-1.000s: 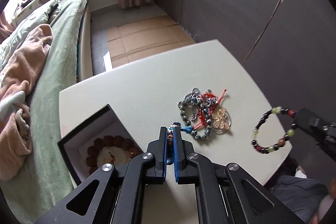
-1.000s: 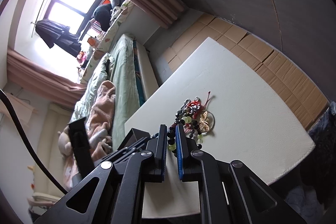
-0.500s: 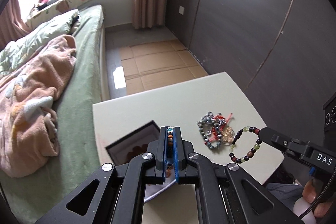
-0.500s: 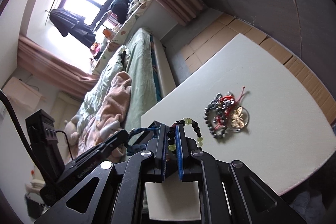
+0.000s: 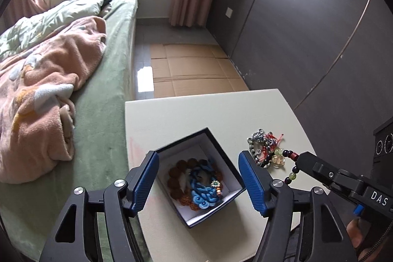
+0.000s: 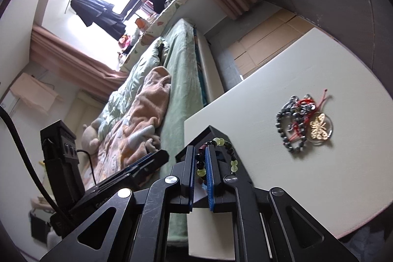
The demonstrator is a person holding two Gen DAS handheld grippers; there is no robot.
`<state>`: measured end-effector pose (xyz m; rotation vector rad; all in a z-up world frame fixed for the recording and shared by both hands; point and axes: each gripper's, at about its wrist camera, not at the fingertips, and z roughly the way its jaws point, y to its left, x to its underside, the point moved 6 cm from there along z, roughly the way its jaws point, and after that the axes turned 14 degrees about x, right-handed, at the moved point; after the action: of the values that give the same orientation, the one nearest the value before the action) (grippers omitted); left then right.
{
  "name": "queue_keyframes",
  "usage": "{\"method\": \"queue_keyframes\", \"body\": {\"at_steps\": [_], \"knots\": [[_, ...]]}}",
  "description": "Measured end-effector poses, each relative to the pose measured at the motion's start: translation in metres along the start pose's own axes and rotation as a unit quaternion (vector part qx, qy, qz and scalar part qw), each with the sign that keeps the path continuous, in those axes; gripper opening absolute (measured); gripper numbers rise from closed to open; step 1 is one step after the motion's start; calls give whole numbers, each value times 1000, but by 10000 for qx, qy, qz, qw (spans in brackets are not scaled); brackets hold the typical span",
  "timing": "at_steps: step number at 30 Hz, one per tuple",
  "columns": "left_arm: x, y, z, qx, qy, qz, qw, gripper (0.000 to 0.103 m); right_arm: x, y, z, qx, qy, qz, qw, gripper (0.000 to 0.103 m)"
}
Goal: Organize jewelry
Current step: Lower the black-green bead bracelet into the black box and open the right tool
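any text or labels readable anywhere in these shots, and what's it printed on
"DAS" in white letters on the black body of the right gripper, seen in the left wrist view; the body runs out of frame there, so more letters may follow.
A faint embossed word on the body of the left gripper, in the right wrist view, is too dark and blurred to read.
The gold butterfly pendant shows only an ornament, no letters.
No other text is legible.
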<state>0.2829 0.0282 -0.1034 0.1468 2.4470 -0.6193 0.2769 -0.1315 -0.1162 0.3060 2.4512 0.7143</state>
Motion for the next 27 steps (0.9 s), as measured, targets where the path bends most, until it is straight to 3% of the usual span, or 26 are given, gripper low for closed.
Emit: {"method": "queue_keyframes", "body": {"at_steps": [13,15,16,17,18,19,27], "knots": [[14,42,-33,-69,-235,-371,9990,68,2,55,26,-620,109,-327,9975,10],[16,45,-38,-120,-303,-386,9987,68,3,61,32,-472,102,-397,9980,11],[17,46,-41,-141,-317,-388,9986,68,5,61,36,-289,124,-467,9984,27],[18,46,-44,-113,-324,-390,9987,68,6,60,40,-154,207,-503,9984,60],[19,46,-47,-69,-339,-401,9986,68,7,57,44,-55,284,-461,9985,73],[20,45,-51,5,-390,-441,9983,68,8,52,44,23,255,-355,9990,80],[25,25,-81,231,-752,-218,9967,68,-7,19,9,404,-104,-276,9987,80]]}}
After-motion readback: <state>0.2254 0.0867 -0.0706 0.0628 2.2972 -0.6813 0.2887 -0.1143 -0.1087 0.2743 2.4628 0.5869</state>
